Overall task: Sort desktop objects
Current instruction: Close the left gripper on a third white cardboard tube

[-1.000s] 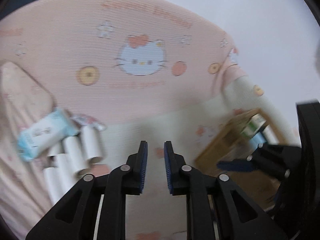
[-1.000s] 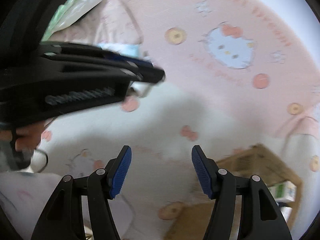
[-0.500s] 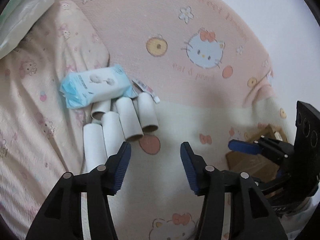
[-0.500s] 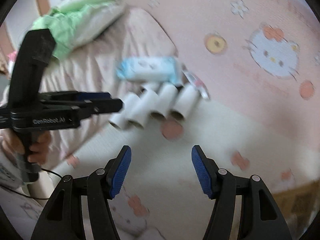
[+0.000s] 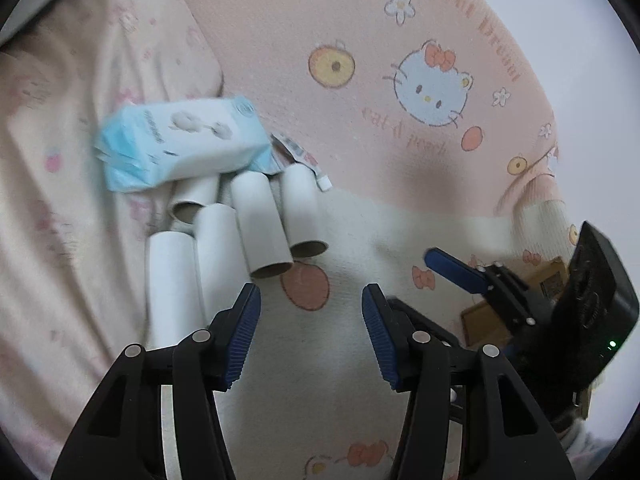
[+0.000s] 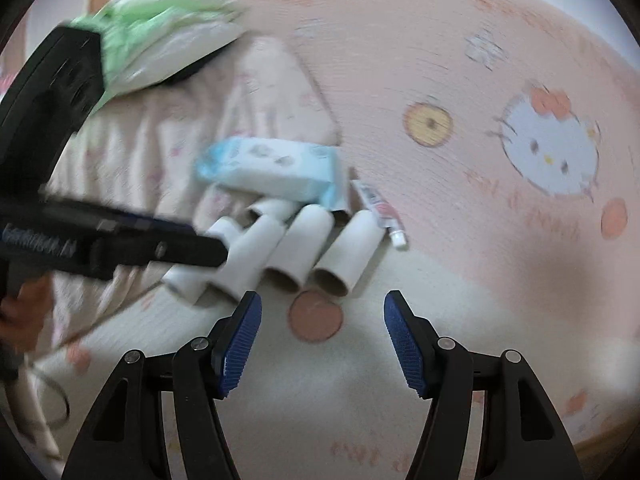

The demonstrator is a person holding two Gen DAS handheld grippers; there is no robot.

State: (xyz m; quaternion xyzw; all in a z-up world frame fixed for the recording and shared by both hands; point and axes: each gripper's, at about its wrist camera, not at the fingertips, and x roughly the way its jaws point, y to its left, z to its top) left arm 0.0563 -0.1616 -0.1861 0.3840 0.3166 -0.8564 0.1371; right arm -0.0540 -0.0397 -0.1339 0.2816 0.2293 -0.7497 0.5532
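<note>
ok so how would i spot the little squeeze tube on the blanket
Find the pale blue tissue pack on the pink blanket, with white card rolls fanned below it. The tube lies slanting beside the rightmost roll, at the pack's right end: flat, thin, printed, with a white cap.

Soft, even light; fisheye edges bend, and the right wrist view looks somewhat motion-blurred.

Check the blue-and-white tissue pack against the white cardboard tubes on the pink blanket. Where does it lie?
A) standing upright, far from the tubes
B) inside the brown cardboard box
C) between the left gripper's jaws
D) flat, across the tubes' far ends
D: the blue-and-white tissue pack lies flat over the far ends of the white cardboard tubes, well clear of both grippers.
</note>
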